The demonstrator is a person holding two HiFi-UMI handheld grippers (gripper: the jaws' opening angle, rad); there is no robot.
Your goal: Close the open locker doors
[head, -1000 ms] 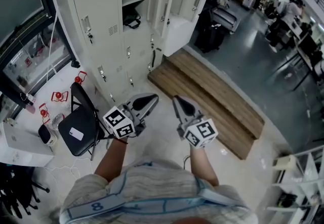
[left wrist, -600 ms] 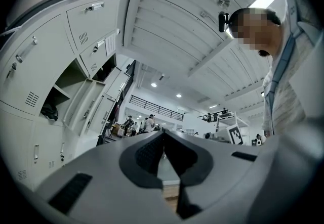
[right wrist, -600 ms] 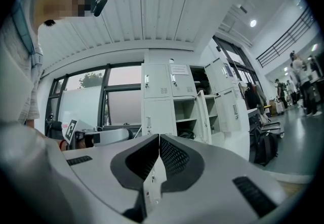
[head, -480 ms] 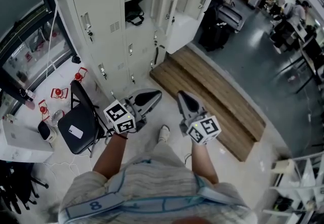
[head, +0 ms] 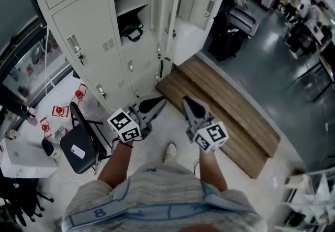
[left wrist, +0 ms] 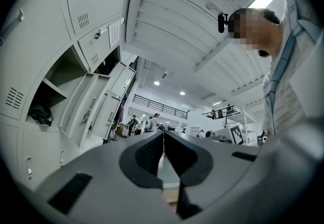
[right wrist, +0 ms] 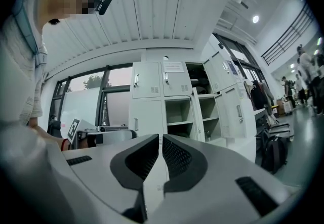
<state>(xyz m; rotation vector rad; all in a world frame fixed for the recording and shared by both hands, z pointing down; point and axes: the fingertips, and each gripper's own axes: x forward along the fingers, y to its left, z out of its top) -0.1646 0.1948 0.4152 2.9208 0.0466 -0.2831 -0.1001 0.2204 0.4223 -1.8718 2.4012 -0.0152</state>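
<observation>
Head view: my left claw [head: 153, 104] and right claw [head: 188, 105] are held side by side over the floor, both short of the lockers [head: 89, 26]. Two locker doors [head: 163, 8] stand open, swung out at the right end of the bank. A black bag [head: 131, 32] sits in one open compartment. A black chair [head: 79, 144] stands left of my left arm, and a wooden platform [head: 225, 110] lies to the right. Left gripper view: left claw clenched, nothing between the jaws; the open doors lie off to the left. Right gripper view: right claw clenched and empty; the open doors are ahead, right of centre.
</observation>
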